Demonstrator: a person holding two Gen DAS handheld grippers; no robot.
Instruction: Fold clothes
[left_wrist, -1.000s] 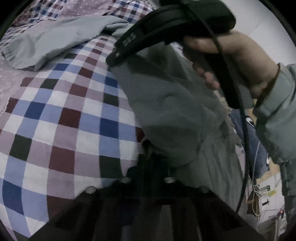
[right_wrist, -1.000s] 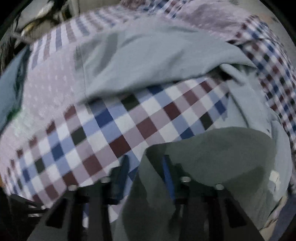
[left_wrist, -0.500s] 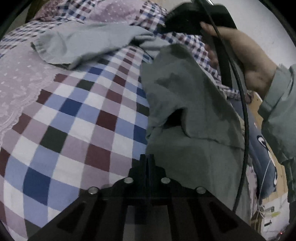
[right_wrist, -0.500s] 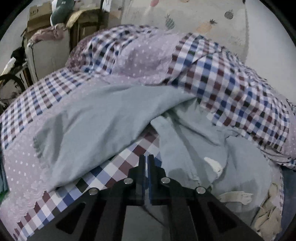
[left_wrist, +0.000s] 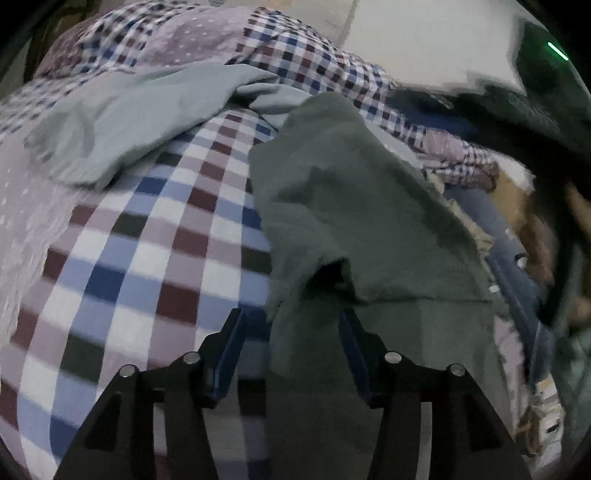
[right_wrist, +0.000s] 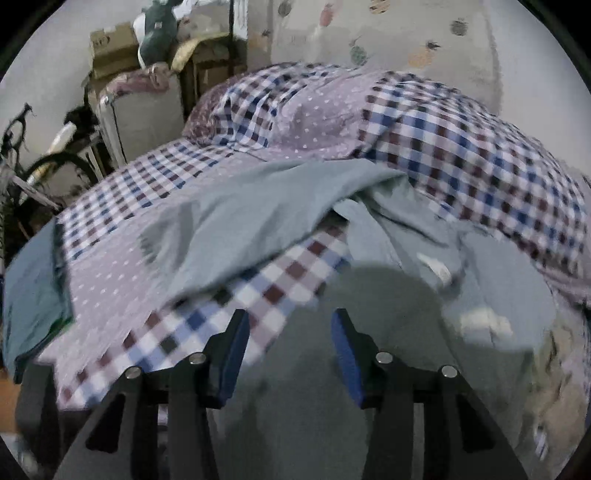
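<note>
Two garments: grey-green one (left_wrist: 354, 206), pale one (left_wrist: 140, 110)

Two garments lie on the checked bedspread (left_wrist: 155, 258): one dark green garment (left_wrist: 354, 206) and one pale green garment (left_wrist: 147, 114) (spread flatter). Two grippers.

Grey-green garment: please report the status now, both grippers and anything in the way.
Left gripper and right gripper: jaws opening, clamping nothing. Grey-green garment lies folded over on checked bedcover. Light-blue garment lies beyond it, unfolded.
</note>
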